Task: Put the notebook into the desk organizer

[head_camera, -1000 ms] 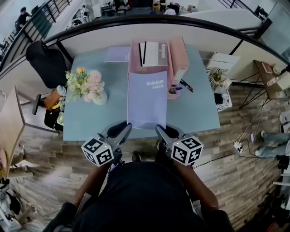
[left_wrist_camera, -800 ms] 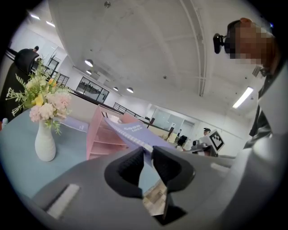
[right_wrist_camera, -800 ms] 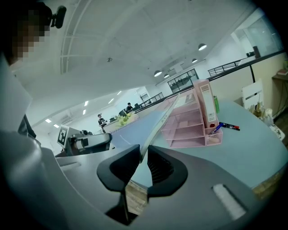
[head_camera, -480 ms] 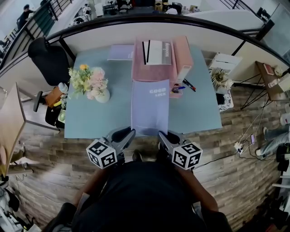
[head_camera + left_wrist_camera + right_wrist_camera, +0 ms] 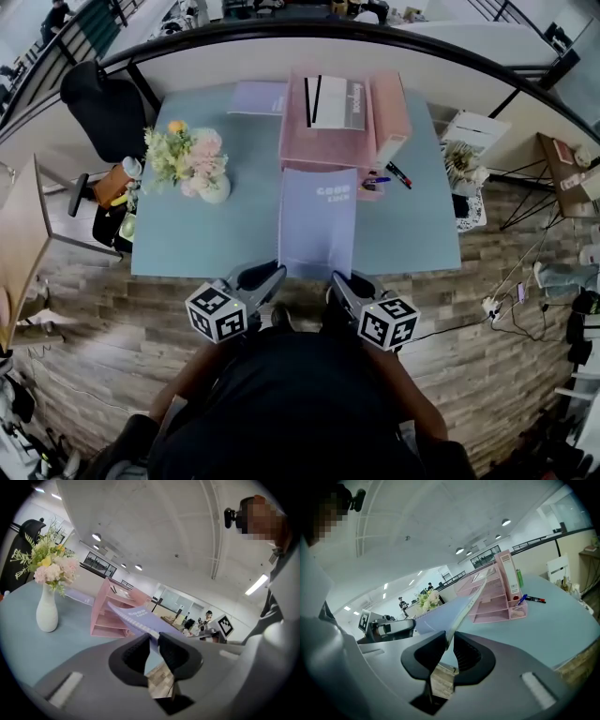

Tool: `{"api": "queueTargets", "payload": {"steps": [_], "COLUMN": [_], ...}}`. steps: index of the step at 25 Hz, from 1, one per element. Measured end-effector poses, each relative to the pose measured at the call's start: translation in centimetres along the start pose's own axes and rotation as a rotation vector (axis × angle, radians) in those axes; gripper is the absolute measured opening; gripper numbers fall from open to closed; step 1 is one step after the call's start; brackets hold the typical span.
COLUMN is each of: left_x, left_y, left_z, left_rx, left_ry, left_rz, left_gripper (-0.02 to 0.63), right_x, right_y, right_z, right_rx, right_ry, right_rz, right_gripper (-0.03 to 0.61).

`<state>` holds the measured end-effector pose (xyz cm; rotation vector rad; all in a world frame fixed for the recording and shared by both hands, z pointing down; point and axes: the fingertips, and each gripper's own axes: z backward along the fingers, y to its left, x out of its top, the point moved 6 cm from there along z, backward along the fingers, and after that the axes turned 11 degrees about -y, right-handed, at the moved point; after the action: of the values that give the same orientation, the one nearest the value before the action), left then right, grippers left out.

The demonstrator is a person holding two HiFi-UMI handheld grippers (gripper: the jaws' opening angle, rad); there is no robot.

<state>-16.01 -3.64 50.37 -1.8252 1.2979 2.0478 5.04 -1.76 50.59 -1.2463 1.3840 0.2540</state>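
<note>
A lilac spiral notebook (image 5: 318,221) hangs level above the blue-grey desk (image 5: 206,234), its far edge at the front of the pink desk organizer (image 5: 339,131). My left gripper (image 5: 277,275) is shut on the notebook's near left corner, and my right gripper (image 5: 336,278) is shut on its near right corner. In the left gripper view the notebook (image 5: 140,620) runs from the jaws toward the pink organizer (image 5: 110,616). Seen from the right gripper view, the notebook (image 5: 454,606) runs edge-on from the jaws to the organizer (image 5: 494,597).
A white vase of flowers (image 5: 192,161) stands at the desk's left. A flat lilac book (image 5: 258,97) lies at the back. Pens (image 5: 389,174) lie right of the organizer, which holds white papers (image 5: 333,101). A black chair (image 5: 103,108) stands off the left corner.
Both grippers and the notebook have shifted slightly right and forward in the view, keeping their hold; the notebook's far edge stays at the organizer's front.
</note>
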Motion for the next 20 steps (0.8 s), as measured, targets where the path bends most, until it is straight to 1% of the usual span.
{"api": "queueTargets", "payload": {"steps": [11,20], "left_x": [-0.4,-0.5], "left_y": [1.2,1.8], "left_z": [-1.9,-3.4], "left_rx": [0.026,0.044], "left_ry": [0.017,0.023], "left_rz": [0.012,0.023], "left_gripper": [0.126,0.126], "right_x": [-0.2,0.2], "right_y": [-2.2,-3.7], "right_z": [-1.4,-2.3], "right_rx": [-0.006,-0.003], "right_ry": [0.011,0.023], "right_rz": [-0.048,-0.062], "right_gripper": [0.055,0.055]}}
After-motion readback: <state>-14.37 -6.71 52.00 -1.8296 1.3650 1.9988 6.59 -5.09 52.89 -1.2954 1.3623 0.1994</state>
